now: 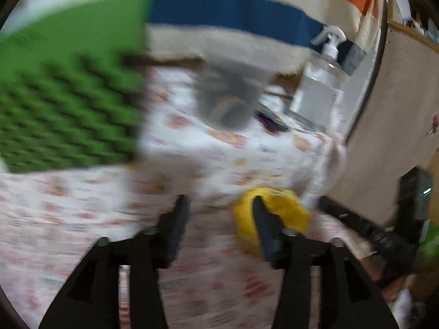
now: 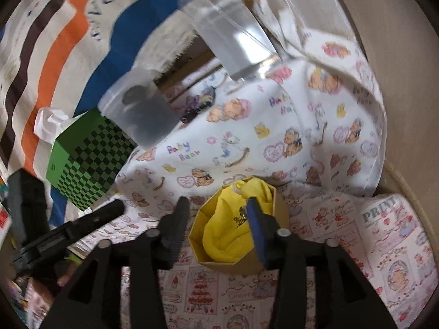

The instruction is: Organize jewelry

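A tan octagonal box (image 2: 247, 263) lined with yellow cloth (image 2: 236, 227) stands on the printed cloth, just ahead of my right gripper (image 2: 216, 205). That gripper is open and empty, its right finger over the box's rim. In the blurred left wrist view the same yellow box (image 1: 285, 205) sits by the right finger of my left gripper (image 1: 219, 203), which is open and empty. Small dark and coloured jewelry pieces (image 2: 200, 104) lie on the cloth further back; they also show in the left wrist view (image 1: 270, 120).
A green checkered box (image 2: 87, 161) (image 1: 68, 96) stands at the left. A grey translucent cup (image 2: 140, 109) (image 1: 230, 96) and a clear spray bottle (image 2: 227, 30) (image 1: 321, 82) stand at the back. My left gripper (image 2: 68, 233) shows at lower left. A beige wall (image 1: 389, 126) is at right.
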{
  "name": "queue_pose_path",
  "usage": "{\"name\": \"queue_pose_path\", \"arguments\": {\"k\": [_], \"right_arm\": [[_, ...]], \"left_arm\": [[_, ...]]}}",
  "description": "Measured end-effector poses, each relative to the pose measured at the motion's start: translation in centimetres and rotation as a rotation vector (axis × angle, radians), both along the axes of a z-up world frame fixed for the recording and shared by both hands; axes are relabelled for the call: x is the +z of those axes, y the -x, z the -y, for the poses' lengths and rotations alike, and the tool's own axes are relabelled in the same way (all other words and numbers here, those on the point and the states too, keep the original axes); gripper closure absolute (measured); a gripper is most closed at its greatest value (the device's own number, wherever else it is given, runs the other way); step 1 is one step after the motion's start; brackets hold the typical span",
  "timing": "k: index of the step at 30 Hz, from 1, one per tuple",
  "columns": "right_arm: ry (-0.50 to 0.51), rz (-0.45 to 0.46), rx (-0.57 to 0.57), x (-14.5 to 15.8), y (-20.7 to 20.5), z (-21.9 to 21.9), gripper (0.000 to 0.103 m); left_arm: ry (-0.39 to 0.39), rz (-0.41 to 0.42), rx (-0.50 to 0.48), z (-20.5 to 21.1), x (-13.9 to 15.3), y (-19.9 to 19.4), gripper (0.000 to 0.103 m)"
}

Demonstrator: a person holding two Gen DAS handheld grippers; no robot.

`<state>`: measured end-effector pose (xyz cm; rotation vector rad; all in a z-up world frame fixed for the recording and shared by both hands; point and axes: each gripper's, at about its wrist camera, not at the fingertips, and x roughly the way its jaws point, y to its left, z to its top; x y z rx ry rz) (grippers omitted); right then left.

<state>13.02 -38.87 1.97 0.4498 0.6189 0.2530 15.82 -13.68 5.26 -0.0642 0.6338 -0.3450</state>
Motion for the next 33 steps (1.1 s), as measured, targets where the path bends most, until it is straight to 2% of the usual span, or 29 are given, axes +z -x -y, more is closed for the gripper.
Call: {"name": "queue_pose_path", "arguments": {"k": [2, 4, 7, 11, 13, 18, 23, 25, 27, 29, 33], "right_arm": [[0.041, 0.030, 0.003, 0.6, 0.6, -0.9, 0.048], [0.061, 0.051, 0.010, 1.1, 1.1, -1.5, 0.040], [0.082, 0.072, 0.029, 1.4, 1.7, -2.5, 0.034], [0.108, 0.086, 0.042, 1.5, 2.1, -3.5, 0.029], [0.132, 0.092, 0.037, 1.4, 2.1, -3.9, 0.024], [0.155, 0.069, 0.033, 0.5, 2.0, -4.3, 0.019], [0.185, 0.041, 0.027, -0.4, 1.6, -4.9, 0.017], [0.197, 0.031, 0.028, -0.7, 1.5, -5.3, 0.016], [0.207, 0.027, 0.036, -0.9, 1.5, -5.7, 0.015], [0.220, 0.026, 0.042, -1.0, 1.6, -6.0, 0.014], [0.243, 0.012, 0.060, -1.5, 1.5, -6.9, 0.014]], "left_arm": [[-0.026, 0.069, 0.045, -1.9, 0.8, 1.8, 0.038], [-0.031, 0.091, 0.101, -4.1, 1.2, 3.0, 0.025], [-0.041, 0.124, 0.181, -6.8, 1.1, 4.3, 0.014], [-0.115, 0.170, 0.228, -9.0, 0.0, 5.9, 0.012], [-0.130, 0.169, 0.224, -9.4, -0.8, 6.1, 0.009], [-0.173, 0.148, 0.255, -10.1, -2.6, 6.8, 0.007], [-0.208, 0.085, 0.225, -10.6, -4.3, 6.4, 0.006], [-0.199, 0.032, 0.226, -11.2, -5.0, 5.7, 0.006], [-0.185, -0.058, 0.256, -12.1, -5.9, 4.5, 0.007], [-0.140, -0.144, 0.270, -13.1, -6.9, 3.5, 0.015], [0.008, -0.348, 0.249, -15.1, -9.4, 1.7, 0.046]]}}
